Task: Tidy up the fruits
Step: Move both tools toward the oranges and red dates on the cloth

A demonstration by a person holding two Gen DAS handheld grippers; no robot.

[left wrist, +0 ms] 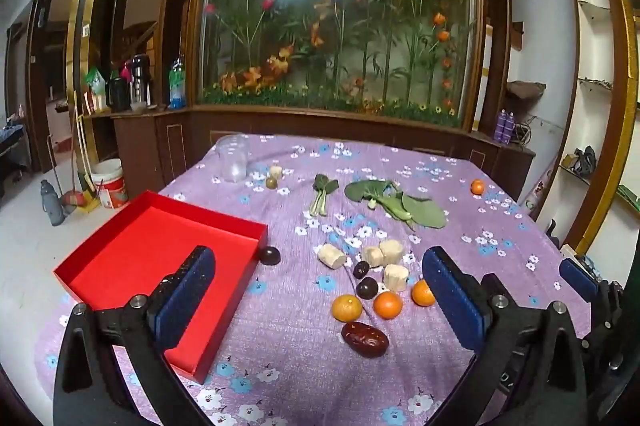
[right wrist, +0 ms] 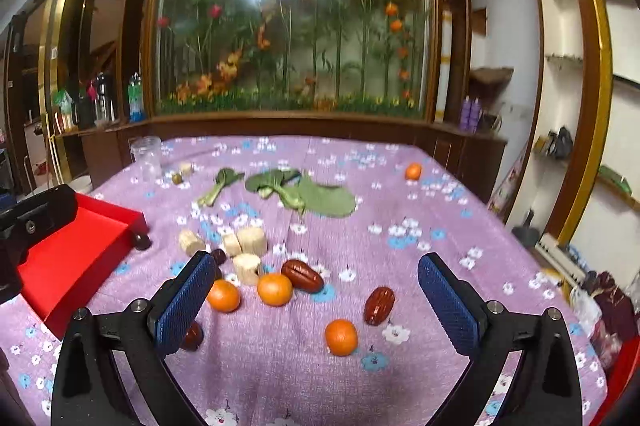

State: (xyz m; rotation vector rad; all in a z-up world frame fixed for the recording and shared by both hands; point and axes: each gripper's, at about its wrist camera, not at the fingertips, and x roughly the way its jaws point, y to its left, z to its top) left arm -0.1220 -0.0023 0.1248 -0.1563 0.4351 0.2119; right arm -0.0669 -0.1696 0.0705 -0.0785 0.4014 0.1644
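Observation:
My left gripper (left wrist: 320, 290) is open and empty above the purple floral cloth, with an empty red box (left wrist: 156, 266) under its left finger. Ahead lie three oranges (left wrist: 347, 308), a red date (left wrist: 365, 339), dark plums (left wrist: 367, 287) and pale sugarcane chunks (left wrist: 332, 256). My right gripper (right wrist: 314, 290) is open and empty over oranges (right wrist: 341, 337), (right wrist: 274, 289) and red dates (right wrist: 379, 305), (right wrist: 302, 275). A lone orange (right wrist: 413, 171) lies far right. The red box (right wrist: 76, 250) is at the left in the right wrist view.
Green leafy vegetables (left wrist: 394, 202) lie mid-table. A clear plastic jar (left wrist: 234, 158) stands at the far left corner beside a small green fruit (left wrist: 271, 183). A dark plum (left wrist: 270, 255) rests against the box's corner. A wooden cabinet runs behind the table; bags sit at the right (right wrist: 608, 306).

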